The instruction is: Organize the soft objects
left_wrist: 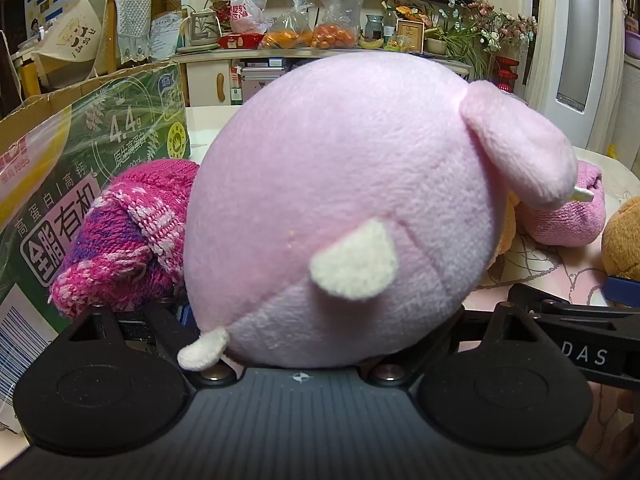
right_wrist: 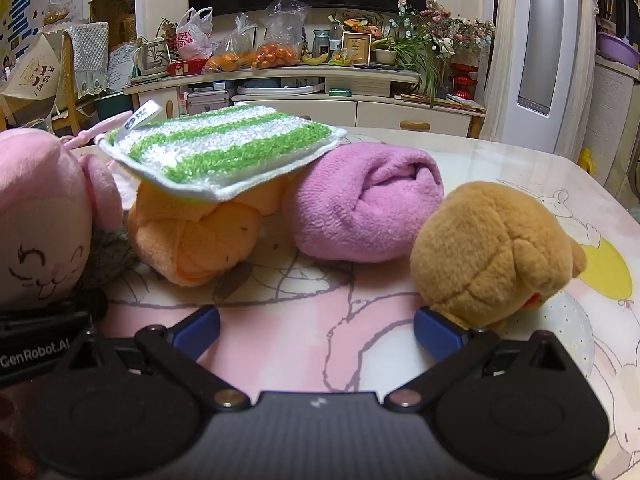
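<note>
Judging by the towels, sponge and toys left at twelve o'clock on the counter, little is sorted; both tools, left tool and right tool, are spread wide, nothing gripped.

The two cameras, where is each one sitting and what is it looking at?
Left wrist view: sits on the left gripper, looking forward and down at the pink plush toy between its wide-open fingers, with a knitted hat and cardboard box beside; only the gripper shows.
Right wrist view: sits on the right gripper, open over the table, facing an orange towel, purple towel, striped cloth and brown plush toy.
Shared: the pink plush, purple towel, brown plush and the shelf behind.
</note>
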The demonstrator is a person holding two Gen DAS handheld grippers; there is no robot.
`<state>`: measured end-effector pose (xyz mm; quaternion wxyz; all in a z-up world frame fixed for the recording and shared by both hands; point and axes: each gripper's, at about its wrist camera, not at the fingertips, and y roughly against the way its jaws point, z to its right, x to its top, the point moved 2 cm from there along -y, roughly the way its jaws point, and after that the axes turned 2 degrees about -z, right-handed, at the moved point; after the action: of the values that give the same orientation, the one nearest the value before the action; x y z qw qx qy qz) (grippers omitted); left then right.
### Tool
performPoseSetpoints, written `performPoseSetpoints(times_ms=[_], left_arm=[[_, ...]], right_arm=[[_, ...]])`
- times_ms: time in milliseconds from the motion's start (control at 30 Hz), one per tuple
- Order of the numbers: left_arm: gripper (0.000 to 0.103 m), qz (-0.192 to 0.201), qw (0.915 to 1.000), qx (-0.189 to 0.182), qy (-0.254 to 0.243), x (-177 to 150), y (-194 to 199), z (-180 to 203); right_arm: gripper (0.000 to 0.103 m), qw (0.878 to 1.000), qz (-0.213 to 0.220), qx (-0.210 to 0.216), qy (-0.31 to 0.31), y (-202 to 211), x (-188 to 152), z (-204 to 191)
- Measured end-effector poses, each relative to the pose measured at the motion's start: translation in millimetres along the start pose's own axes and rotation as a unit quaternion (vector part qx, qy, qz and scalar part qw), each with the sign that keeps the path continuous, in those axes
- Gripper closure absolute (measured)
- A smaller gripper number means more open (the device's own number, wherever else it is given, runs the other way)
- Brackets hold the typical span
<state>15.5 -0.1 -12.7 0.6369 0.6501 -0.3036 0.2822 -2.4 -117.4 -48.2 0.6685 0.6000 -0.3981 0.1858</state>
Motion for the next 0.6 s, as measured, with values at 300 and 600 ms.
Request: performPoseSetpoints(times_ms=[300, 600], left_arm=[[0.0, 0.001, 0.9997, -0.018, -0.016, -11, 11, -2], [0.0, -0.013, 0.9993, -0.023, -0.026, -30, 36, -18]], right_arm=[[0.0, 1.0, -0.008, -0.003, -0.007, 17, -10, 4], [0.001, 1.0, 0.012, -0.016, -0.023, 46, -23, 3]])
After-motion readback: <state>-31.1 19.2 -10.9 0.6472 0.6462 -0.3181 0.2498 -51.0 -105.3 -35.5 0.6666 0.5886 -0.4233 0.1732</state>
